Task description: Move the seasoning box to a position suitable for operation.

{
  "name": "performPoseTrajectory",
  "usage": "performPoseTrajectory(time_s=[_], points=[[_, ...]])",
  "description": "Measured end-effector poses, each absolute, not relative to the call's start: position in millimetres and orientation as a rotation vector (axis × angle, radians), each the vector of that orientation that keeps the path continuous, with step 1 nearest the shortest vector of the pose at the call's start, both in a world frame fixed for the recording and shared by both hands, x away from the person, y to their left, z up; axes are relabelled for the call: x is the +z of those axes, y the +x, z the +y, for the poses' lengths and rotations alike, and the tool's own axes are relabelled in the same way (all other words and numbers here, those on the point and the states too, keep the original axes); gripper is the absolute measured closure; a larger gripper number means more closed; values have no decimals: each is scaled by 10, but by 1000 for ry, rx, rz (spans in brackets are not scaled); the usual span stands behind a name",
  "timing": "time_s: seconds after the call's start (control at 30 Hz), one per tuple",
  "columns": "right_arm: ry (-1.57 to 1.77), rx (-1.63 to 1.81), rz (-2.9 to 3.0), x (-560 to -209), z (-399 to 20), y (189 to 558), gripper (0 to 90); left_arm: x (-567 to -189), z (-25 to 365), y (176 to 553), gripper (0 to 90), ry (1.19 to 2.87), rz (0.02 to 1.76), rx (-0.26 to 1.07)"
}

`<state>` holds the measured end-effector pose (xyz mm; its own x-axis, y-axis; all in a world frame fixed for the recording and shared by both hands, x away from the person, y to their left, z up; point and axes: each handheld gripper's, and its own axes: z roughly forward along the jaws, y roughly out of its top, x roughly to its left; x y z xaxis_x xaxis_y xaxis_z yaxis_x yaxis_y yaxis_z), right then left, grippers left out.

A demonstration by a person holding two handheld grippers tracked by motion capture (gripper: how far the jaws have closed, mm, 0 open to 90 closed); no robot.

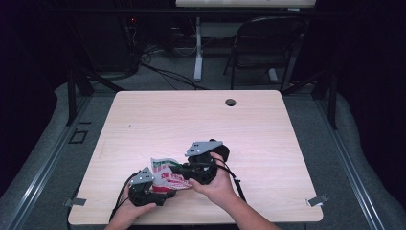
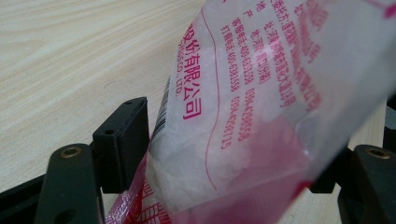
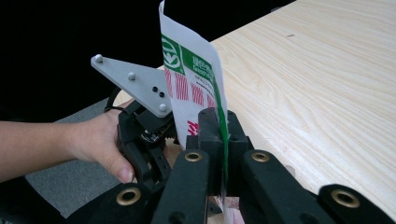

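Packet (image 1: pixel 165 173) sits above the desk's (image 1: pixel 201 120) near edge, between both grippers. Right gripper (image 3: pixel 223 140): jaws clamped tight on the packet's edge. Left gripper (image 2: pixel 243 154): jaws spread wide, packet between them, grip cannot be confirmed.

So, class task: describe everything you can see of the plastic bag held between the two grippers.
The plastic bag is a thin, crinkled, translucent white packet printed with red text, red stripes and a green logo. It stands on edge above the table. The right hand-held gripper pinches its edge; it passes between the left hand-held gripper's open jaws.
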<state>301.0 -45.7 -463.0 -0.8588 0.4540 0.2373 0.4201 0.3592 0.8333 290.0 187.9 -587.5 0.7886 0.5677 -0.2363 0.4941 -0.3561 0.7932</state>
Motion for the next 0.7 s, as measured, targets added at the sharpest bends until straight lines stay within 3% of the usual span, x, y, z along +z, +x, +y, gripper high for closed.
performPoseTrajectory(time_s=[0.4, 0.7], points=[[837, 1586, 2551, -4656, -498, 2996, 900, -5889, 1912, 2937, 309, 2025, 805, 43], [824, 1629, 2545, -4702, -577, 2939, 900, -5908, 1897, 2975, 278, 2037, 832, -28]])
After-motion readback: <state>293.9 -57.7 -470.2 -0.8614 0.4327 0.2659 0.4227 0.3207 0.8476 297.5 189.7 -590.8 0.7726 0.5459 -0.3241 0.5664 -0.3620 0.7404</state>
